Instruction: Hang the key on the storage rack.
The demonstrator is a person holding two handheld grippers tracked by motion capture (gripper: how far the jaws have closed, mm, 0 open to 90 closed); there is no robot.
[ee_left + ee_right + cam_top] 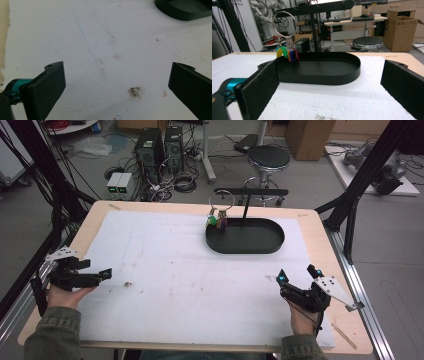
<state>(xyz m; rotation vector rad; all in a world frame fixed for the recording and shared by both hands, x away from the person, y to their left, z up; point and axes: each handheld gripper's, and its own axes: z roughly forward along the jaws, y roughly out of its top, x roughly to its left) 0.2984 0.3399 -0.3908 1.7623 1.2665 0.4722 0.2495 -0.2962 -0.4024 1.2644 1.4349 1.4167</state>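
No brand or label can be read here: the coloured tags on the key ring (283, 23) are too small to show any writing, and the print on the cardboard box (400, 31) behind the tabletop (320, 227) is blurred.

The key ring hangs from the crossbar of a black stand (246, 207) that rises out of the black oval tray (265, 249), at the tray's left end, with the tags dangling just above its rim. The tray sits on the far middle of the white mat (165, 270) (stained here and there with small brown marks).

The left claw (105, 274) rests near the tabletop's left edge, jaws spread wide with nothing between them; in the left gripper view they frame bare mat. The right claw (296, 273) sits near the front right, jaws likewise wide apart and empty, pointing at the tray.

Both claws are well apart from the tray, with open mat between them and it. The mat stops short of the wooden edges on all sides.
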